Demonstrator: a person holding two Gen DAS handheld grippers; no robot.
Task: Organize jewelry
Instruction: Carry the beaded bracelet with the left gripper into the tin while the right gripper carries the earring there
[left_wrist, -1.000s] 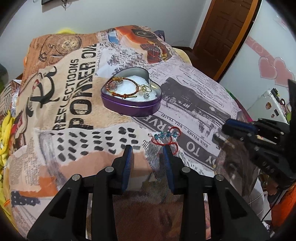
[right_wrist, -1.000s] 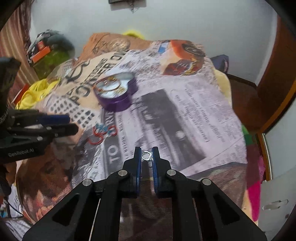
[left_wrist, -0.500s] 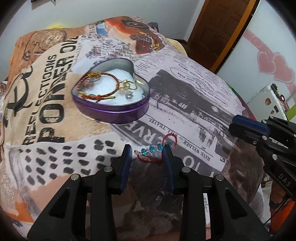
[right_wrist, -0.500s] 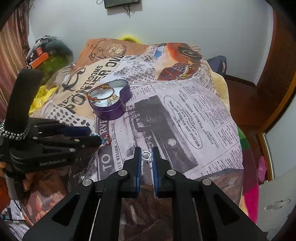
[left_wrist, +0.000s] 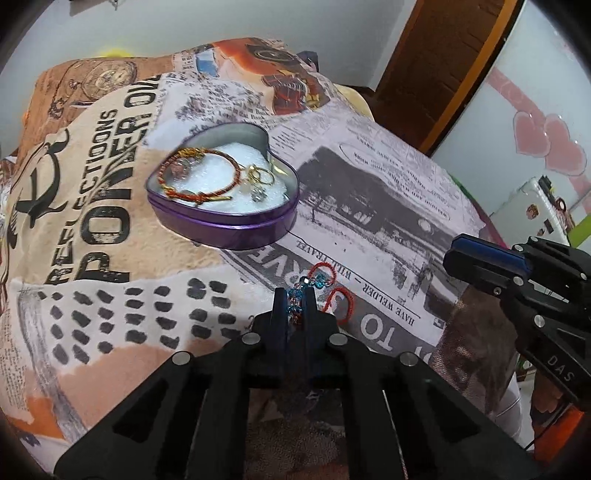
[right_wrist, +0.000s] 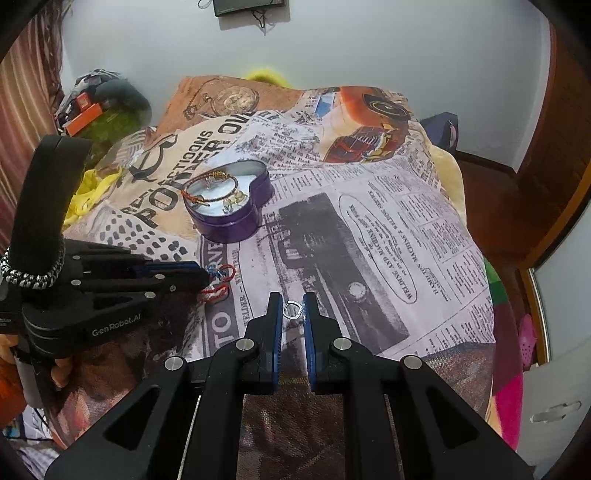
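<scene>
While the left gripper (left_wrist: 294, 300) fingers clamp the red bracelet (left_wrist: 317, 282) near the bed's (right_wrist: 369, 206) front edge, the right gripper (right_wrist: 293, 309) fingers narrowly bracket a ring (right_wrist: 291, 309); tin (left_wrist: 225, 192) sits mid-bed

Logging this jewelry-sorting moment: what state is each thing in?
Left gripper: shut on the red bead bracelet.
Right gripper: nearly shut around the small silver ring.
Heart tin: open, lidless, holding an orange bracelet and gold rings.
Blanket: spread flat.
</scene>
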